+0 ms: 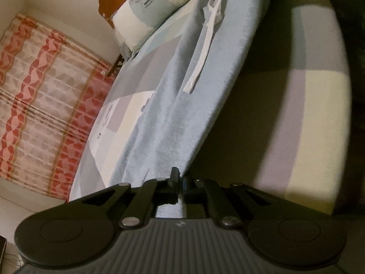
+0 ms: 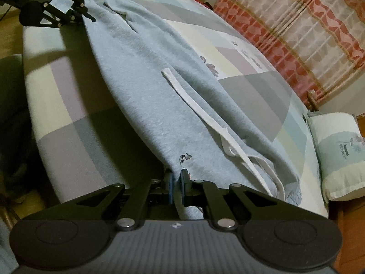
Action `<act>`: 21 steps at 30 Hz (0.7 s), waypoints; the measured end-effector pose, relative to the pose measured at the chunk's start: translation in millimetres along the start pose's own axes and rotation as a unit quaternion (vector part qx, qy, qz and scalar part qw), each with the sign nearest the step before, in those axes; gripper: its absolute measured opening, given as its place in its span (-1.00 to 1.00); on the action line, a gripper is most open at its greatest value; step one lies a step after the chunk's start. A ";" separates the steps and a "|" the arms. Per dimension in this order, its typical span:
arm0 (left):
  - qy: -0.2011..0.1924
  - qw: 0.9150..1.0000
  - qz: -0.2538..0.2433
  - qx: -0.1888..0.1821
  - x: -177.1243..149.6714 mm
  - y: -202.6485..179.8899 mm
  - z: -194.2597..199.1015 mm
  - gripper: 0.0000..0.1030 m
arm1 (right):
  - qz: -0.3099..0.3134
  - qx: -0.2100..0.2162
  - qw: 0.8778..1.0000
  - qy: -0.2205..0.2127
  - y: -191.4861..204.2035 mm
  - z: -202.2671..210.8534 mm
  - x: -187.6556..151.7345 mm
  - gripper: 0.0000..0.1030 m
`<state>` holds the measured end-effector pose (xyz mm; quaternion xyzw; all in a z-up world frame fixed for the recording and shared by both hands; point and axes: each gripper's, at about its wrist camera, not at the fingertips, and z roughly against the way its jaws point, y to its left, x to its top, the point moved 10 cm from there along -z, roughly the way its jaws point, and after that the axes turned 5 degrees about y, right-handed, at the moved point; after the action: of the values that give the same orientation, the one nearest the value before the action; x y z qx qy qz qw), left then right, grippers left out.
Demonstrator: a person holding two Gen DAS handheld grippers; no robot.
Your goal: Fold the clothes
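Both hand-held grippers, left (image 1: 180,182) and right (image 2: 176,182), clamped on light-blue garment (image 2: 148,86).

This is a bedroom in a home. A bed (image 2: 68,118) with a checked sheet fills the middle. A pillow (image 2: 337,155) lies at the right and a patterned curtain (image 2: 308,34) hangs at the upper right.
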<state>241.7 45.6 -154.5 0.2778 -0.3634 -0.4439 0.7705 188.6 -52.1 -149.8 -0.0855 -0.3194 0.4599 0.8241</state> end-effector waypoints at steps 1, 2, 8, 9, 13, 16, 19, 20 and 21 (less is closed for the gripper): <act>-0.001 1.000 -0.003 -0.005 0.9 -2.4 2.3 -0.98 | 0.000 0.004 1.000 0.002 0.3 2.7 -2.7 -0.84; -0.002 1.000 -0.007 -0.010 1.6 -5.3 5.2 -0.98 | 0.000 0.007 1.000 0.004 1.0 5.0 -5.3 -0.84; 0.004 0.998 -0.020 -0.055 -1.6 -38.6 22.0 -0.97 | 0.002 0.026 0.999 0.024 11.1 12.8 -26.8 -0.83; 0.009 0.998 -0.020 -0.062 -2.5 -43.0 22.3 -0.97 | -0.002 0.031 0.999 0.029 13.5 11.6 -30.6 -0.82; 0.022 0.996 -0.015 -0.090 -3.3 -52.6 26.2 -0.86 | -0.022 0.048 0.998 0.044 25.0 7.4 -43.4 -0.76; 0.023 0.994 -0.008 -0.102 -3.3 -48.4 35.6 -0.76 | -0.038 0.060 0.996 0.054 33.3 6.9 -54.5 -0.72; 0.021 0.995 0.000 -0.093 -3.2 -36.3 47.0 -0.76 | -0.081 0.062 0.994 0.050 25.0 16.5 -67.1 -0.71; 0.019 0.996 0.009 -0.088 -3.4 -33.2 52.4 -0.76 | -0.109 0.060 0.991 0.045 17.1 20.6 -72.4 -0.68; 0.018 0.996 0.021 -0.084 -1.9 -27.3 55.2 -0.76 | -0.150 0.056 0.986 0.041 4.6 23.2 -79.5 -0.60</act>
<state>183.3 29.1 -143.5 0.2124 -0.3168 -0.4512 0.8068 141.7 -117.7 -169.4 -0.0092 -0.2683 0.3447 0.8995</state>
